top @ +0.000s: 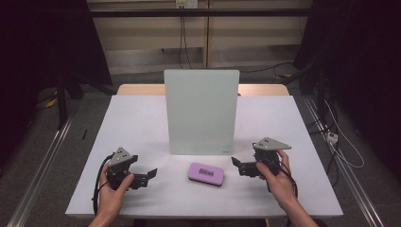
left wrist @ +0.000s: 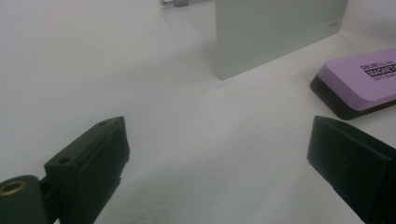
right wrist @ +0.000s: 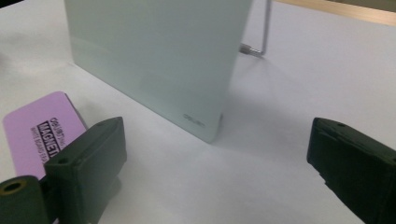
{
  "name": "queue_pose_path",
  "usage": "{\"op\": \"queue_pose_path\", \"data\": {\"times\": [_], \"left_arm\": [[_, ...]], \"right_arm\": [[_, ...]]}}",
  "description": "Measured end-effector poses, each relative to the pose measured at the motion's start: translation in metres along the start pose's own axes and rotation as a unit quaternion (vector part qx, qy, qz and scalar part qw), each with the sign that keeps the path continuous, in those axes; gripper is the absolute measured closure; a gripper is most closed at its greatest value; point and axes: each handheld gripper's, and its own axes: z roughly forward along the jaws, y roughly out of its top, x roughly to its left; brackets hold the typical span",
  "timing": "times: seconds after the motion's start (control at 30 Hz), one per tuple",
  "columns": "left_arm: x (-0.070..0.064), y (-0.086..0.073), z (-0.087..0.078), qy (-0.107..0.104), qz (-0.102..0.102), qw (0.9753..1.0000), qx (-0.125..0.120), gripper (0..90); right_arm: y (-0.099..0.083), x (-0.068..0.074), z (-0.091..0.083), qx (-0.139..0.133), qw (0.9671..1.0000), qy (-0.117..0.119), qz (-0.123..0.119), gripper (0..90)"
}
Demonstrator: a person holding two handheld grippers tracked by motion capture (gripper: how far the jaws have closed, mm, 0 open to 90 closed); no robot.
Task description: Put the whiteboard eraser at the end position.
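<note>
Jaws on both of your grippers stand spread wide with nothing between them. Your left gripper [top: 150, 174] sits at the lower left of the high view, held in your left hand [top: 112, 191] just above the white counter [top: 137, 118], its jaws aimed toward the middle of the frame. Your right gripper [top: 235, 163] sits at the lower right, gripped by your right hand [top: 276, 182], its jaws aimed back toward the middle as well.

Between the two grippers, at the lower centre of the high view, lies the purple eraser [top: 206, 173], flat on the counter with its printed label facing up and a dark felt layer underneath. It is apart from both sets of jaws. In the left gripper view the eraser [left wrist: 359, 81] shows at the right edge of the frame, above the right-hand jaw; in the right gripper view it [right wrist: 39, 130] lies at the left edge, partly behind the left-hand jaw.

Just behind the eraser, at the centre of the high view, a pale glass board [top: 201, 111] stands upright on the counter. In the right gripper view a metal stand [right wrist: 261, 35] props it from behind, at the upper right of the frame.
</note>
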Motion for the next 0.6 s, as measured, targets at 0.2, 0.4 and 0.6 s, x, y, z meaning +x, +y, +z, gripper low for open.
{"op": "queue_pose_path", "data": {"times": [0.2, 0.4, 0.6], "left_arm": [[0.000, 0.000, -0.001, 0.001, -0.003, 1.0000, -0.005, 5.4], [0.000, 0.000, -0.002, 0.002, -0.003, 1.0000, -0.005, 5.4], [-0.001, 0.000, -0.006, 0.005, -0.005, 0.9998, -0.016, 5.4]], "right_arm": [[-0.010, -0.010, -0.012, -0.003, 0.9999, -0.013, 0.010, 4.6], [-0.020, -0.019, -0.021, -0.010, 0.9996, -0.016, 0.019, 4.2], [-0.031, -0.024, -0.026, -0.015, 0.9991, -0.029, 0.028, 4.5]]}}
